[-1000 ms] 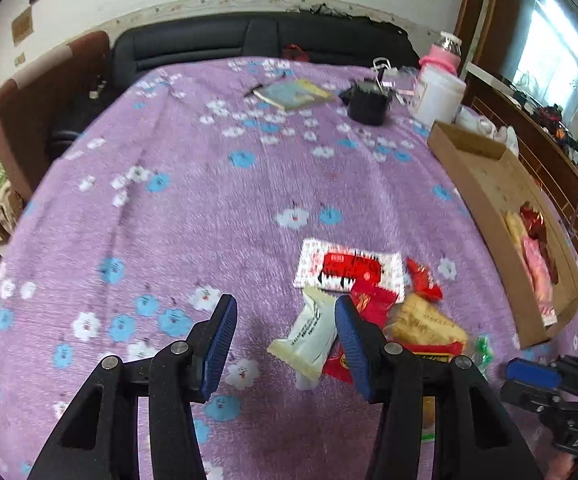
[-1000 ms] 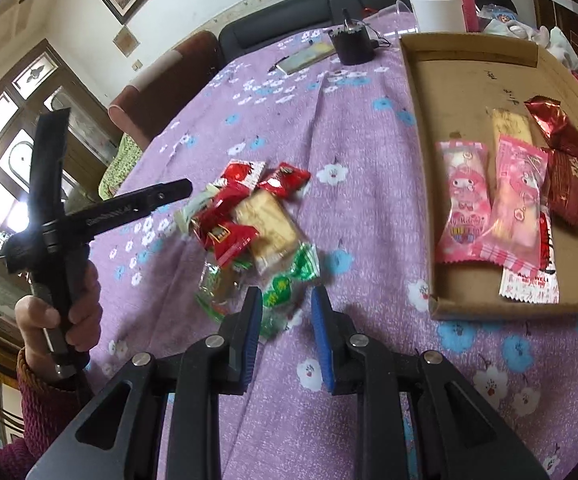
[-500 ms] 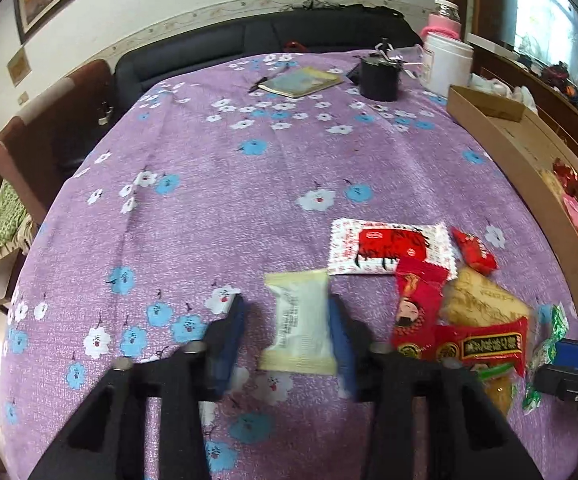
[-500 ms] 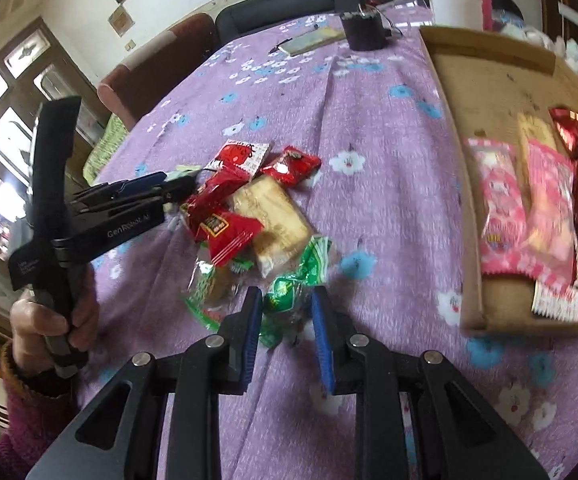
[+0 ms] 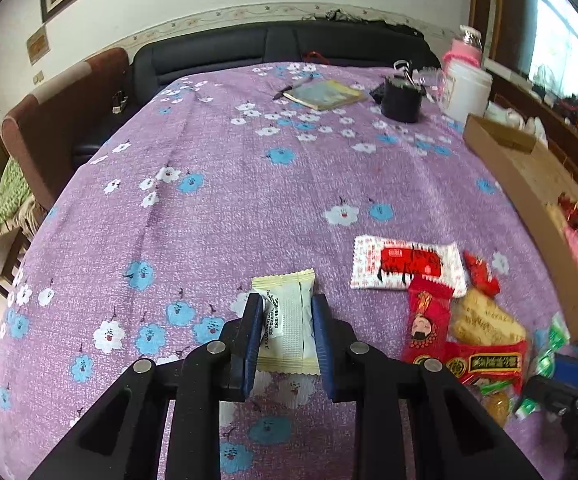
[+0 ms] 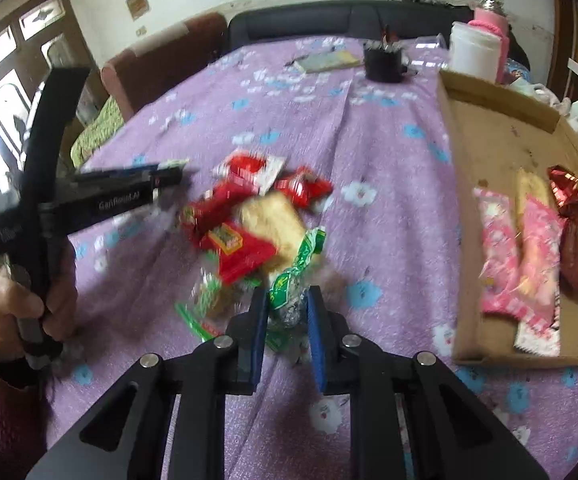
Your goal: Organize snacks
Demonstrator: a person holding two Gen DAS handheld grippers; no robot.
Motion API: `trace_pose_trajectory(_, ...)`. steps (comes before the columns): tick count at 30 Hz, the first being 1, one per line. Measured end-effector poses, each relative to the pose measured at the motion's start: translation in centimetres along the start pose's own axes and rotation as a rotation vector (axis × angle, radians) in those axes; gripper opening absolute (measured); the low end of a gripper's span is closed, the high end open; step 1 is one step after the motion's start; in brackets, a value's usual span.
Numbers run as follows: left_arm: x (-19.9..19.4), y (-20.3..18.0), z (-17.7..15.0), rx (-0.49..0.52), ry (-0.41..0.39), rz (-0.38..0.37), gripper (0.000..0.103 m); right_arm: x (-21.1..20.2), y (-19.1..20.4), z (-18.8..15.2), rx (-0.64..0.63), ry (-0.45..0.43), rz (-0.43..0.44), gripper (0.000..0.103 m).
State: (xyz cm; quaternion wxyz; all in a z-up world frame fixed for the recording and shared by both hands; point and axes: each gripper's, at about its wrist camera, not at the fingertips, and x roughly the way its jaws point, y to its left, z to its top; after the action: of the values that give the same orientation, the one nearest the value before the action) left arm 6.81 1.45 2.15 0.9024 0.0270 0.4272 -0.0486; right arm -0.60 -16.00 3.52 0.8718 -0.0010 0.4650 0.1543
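Two views are given. In the left wrist view, a pale cream sealed snack packet (image 5: 287, 322), light and crushable, is pinched across its middle by the just-closed left gripper (image 5: 287, 336) on the purple flowered surface (image 5: 229, 200). In the right wrist view, a crinkly green-and-clear wrapper (image 6: 289, 288) is clenched by the closing right gripper (image 6: 287, 322), beside the cardboard tray (image 6: 489, 152).

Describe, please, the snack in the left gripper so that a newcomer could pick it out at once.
On the purple flowered cloth, look left of the heap of red and tan packets, away from the cardboard tray. The left gripper has just closed on a pale cream packet. It lies alone, and is the only pale, plain wrapper with small black print.
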Motion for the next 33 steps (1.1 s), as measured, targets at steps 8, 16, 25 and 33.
trace_pose_trajectory(8, -1.4, 1.0, 0.5, -0.059, -0.072, -0.030, 0.026, -3.8, -0.8, 5.6, 0.064, -0.210, -0.004, 0.019)
trace_pose_trajectory(16, -2.8, 1.9, 0.7, -0.100, -0.170, 0.042, 0.026, 0.9, -1.6, 6.1, 0.052, -0.235, -0.008, 0.019)
trace_pose_trajectory(25, -2.9, 1.6, 0.9, -0.092, -0.191, 0.083, 0.026, 1.7, -2.0, 5.7, 0.061, -0.224, 0.016, 0.019)
trace_pose_trajectory(33, -3.0, 1.8, 0.8, -0.102, -0.193, 0.055, 0.026, 1.7, -2.1, 5.6, 0.073, -0.218, 0.020, 0.019)
